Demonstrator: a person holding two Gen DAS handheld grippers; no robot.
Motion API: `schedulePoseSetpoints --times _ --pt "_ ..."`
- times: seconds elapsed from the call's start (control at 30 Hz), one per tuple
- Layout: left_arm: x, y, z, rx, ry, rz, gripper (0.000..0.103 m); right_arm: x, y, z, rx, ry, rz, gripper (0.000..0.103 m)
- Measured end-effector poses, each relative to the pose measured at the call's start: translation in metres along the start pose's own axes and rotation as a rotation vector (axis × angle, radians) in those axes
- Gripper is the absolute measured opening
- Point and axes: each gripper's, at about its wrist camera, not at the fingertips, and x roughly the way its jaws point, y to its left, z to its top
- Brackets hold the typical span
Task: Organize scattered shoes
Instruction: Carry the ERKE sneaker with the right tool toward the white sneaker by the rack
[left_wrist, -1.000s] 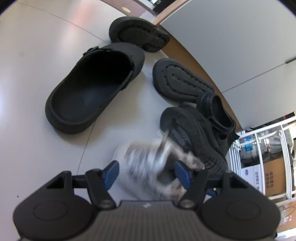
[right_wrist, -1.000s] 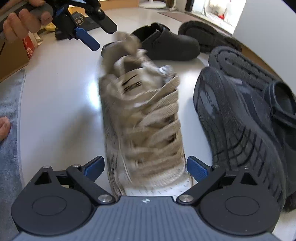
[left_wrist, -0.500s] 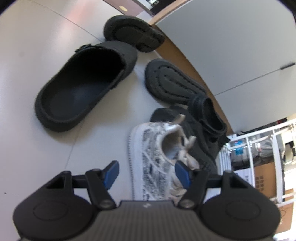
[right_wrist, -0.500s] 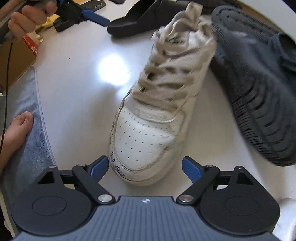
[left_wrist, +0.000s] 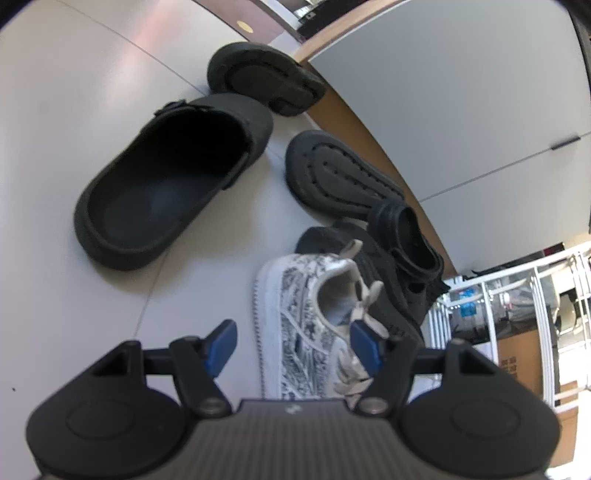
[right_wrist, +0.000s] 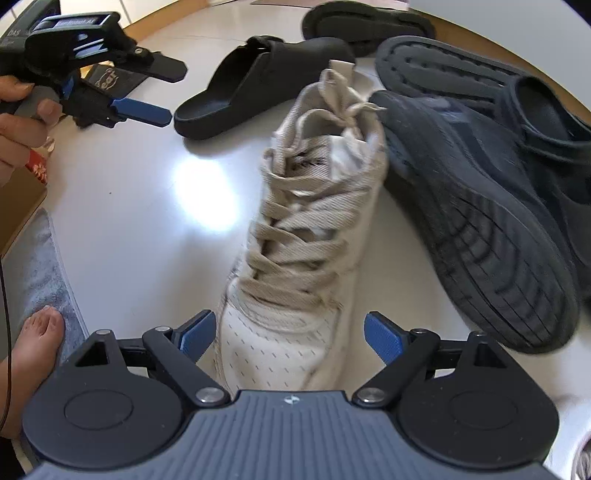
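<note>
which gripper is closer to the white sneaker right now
Right. The right gripper straddles the white sneaker at its toe, jaws open. The left gripper hangs off to its side, above the floor.

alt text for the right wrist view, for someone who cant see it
A white sneaker with beige laces stands on a pale floor between the right gripper's open blue pads, untouched. Black shoes lie beside it.

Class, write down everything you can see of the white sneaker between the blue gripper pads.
The white sneaker stands upright on the pale floor. It has a perforated, leather-like toe cap, wide beige laces, a beige tongue and a dark scribbled print along its side. Its heel end lies close against the upturned black sneaker. The right gripper straddles the toe, pads apart from it.
</note>
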Motion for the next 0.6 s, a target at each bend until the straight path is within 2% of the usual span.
schedulePoseSetpoints --times 0.2,0.3,0.4,0.6 --pt "0.012 0.003 -0.003 0.004 0.049 0.016 0.071 0.017 -0.004 0.013 0.11 -0.028 -0.011 0.096" --pt "0.014 0.002 -0.005 0.017 0.058 0.024 0.071 0.027 0.002 0.017 0.114 -0.044 -0.037 0.097" --pt "0.014 0.002 -0.005 0.019 0.062 0.029 0.071 0.035 0.005 0.017 0.112 -0.051 -0.083 0.091" --pt "0.013 0.003 -0.007 0.018 0.065 0.028 0.072 0.032 0.0 0.008 0.161 -0.046 -0.073 0.088"
